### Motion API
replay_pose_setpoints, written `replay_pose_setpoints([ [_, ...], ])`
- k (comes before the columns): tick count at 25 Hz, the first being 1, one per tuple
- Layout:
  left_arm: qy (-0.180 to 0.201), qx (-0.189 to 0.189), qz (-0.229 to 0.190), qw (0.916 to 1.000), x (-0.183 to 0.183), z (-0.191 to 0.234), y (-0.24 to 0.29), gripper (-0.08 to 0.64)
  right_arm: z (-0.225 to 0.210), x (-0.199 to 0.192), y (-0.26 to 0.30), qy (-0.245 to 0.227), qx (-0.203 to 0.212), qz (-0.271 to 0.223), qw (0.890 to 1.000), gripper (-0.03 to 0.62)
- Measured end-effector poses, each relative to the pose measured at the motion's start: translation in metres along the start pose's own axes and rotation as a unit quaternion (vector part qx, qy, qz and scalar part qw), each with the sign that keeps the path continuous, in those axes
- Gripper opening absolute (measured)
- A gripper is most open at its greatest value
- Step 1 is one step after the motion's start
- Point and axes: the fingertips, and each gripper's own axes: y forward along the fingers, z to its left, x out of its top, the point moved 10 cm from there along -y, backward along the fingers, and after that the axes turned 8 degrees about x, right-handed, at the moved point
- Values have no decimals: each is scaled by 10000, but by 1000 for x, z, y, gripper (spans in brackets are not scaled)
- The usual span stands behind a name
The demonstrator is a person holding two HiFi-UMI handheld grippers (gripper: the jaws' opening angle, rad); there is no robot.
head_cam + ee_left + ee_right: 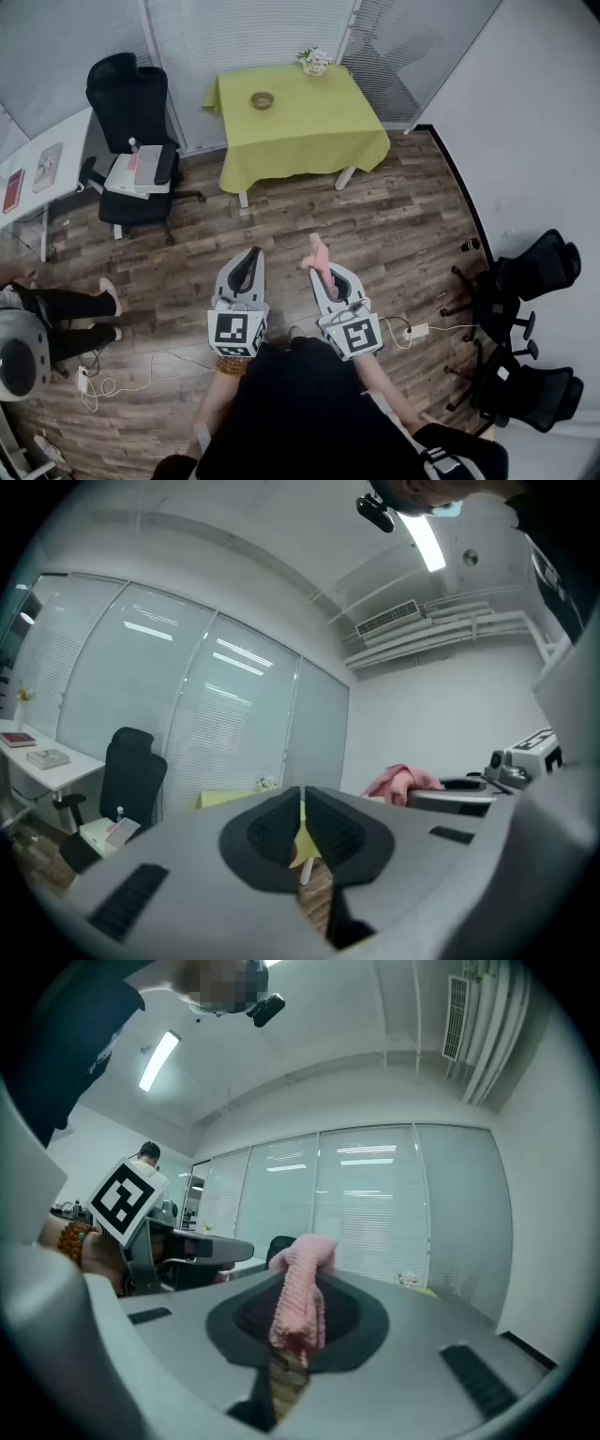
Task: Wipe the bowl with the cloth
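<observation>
Pink cloth point(302, 1288) clamped in the right gripper point(319, 275), left gripper point(302, 808) closed on nothing, the bowl point(262, 100) far ahead of both on the desk point(323, 136): approach step, and the 2 grippers probably must next reach the bowl.

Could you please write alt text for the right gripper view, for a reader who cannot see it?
The right gripper has its jaws shut on a pink cloth that sticks up between them. Beyond stand glass walls with blinds, and the left gripper shows at the left.
</observation>
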Motion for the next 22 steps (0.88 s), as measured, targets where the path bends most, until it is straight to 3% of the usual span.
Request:
replay_pose_setpoints([
  [12,1,-209,285,9994,-18,12,50,23,-20,-22,41,605,188,-84,9980,44],
  [22,553,-69,604,9966,-13,4,185,23,-163,-48,109,1025,304,-324,9937,44],
])
